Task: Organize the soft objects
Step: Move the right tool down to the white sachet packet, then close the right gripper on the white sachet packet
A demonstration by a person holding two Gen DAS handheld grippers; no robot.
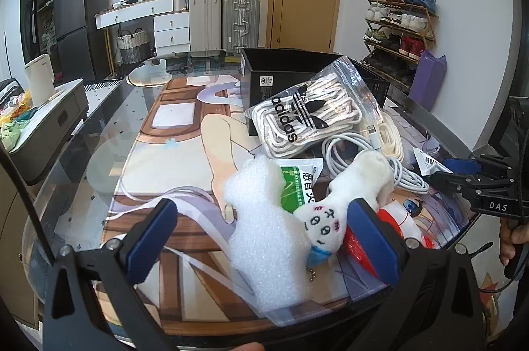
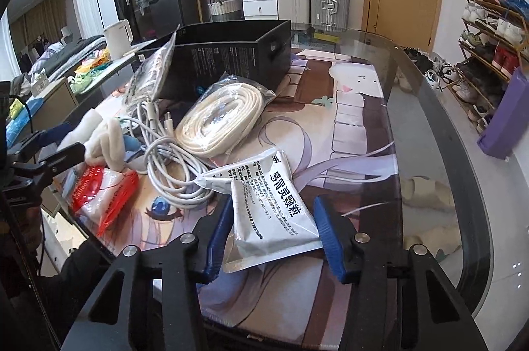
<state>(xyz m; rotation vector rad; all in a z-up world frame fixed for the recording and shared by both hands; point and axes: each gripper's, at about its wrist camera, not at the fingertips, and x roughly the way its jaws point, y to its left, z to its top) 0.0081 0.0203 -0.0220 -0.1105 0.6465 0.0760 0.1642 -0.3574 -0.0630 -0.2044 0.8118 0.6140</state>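
In the left wrist view my left gripper (image 1: 264, 235) is open, its blue pads on either side of a white foam piece (image 1: 264, 232) and a white plush toy (image 1: 334, 212) with a drawn face. A red-and-white packet (image 1: 355, 243) lies by the right pad. In the right wrist view my right gripper (image 2: 274, 235) is open around a white medicine sachet (image 2: 271, 215) lying flat on the printed mat (image 2: 357, 152). The plush (image 2: 105, 142) and red packet (image 2: 99, 195) show at far left beside my left gripper's fingers (image 2: 62, 157).
An open black box (image 2: 231, 53) stands at the back. A bagged set of white laces (image 1: 307, 116), a bagged cream cord (image 2: 221, 119), white cables (image 2: 175, 165) and a green sachet (image 1: 297, 185) lie mid-table. The glass table edge (image 2: 456, 169) curves on the right.
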